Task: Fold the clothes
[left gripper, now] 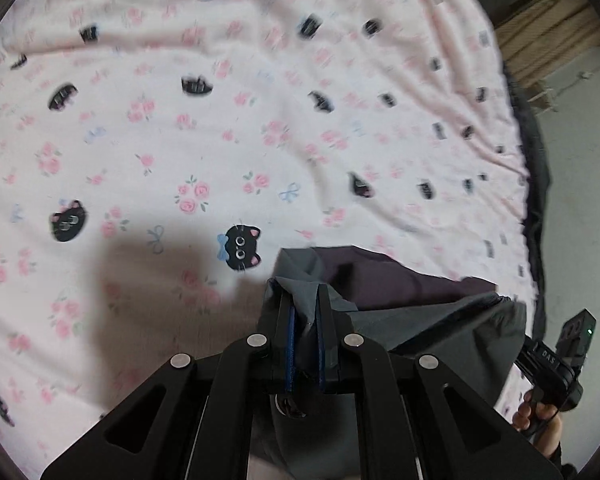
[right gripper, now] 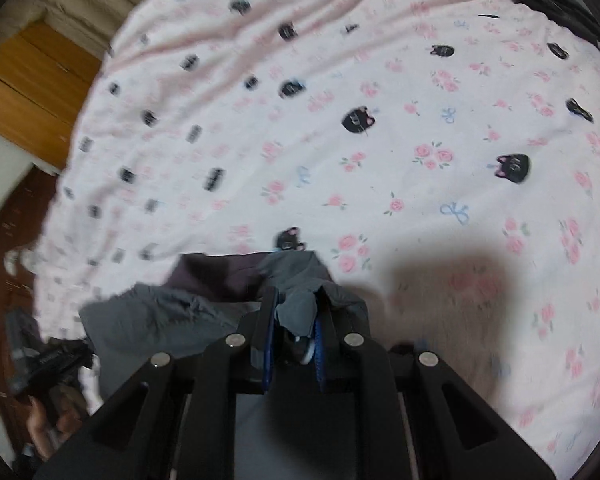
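Note:
A grey garment (left gripper: 420, 320) hangs between my two grippers above a pink bed sheet (left gripper: 220, 140) printed with roses and black cat faces. My left gripper (left gripper: 305, 292) is shut on one bunched edge of it. My right gripper (right gripper: 296, 300) is shut on another edge of the same grey garment (right gripper: 164, 312). The cloth sags between them and shows a darker purple-grey inner side (left gripper: 380, 272). The right gripper also shows at the lower right of the left wrist view (left gripper: 556, 364), and the left one at the lower left of the right wrist view (right gripper: 48, 360).
The pink sheet (right gripper: 380, 160) covers the bed and is wrinkled toward its far side. A dark cloth lies along the bed's edge (left gripper: 536, 200). Wooden furniture (right gripper: 32, 80) and dark floor (right gripper: 4, 240) lie beyond the bed's edge.

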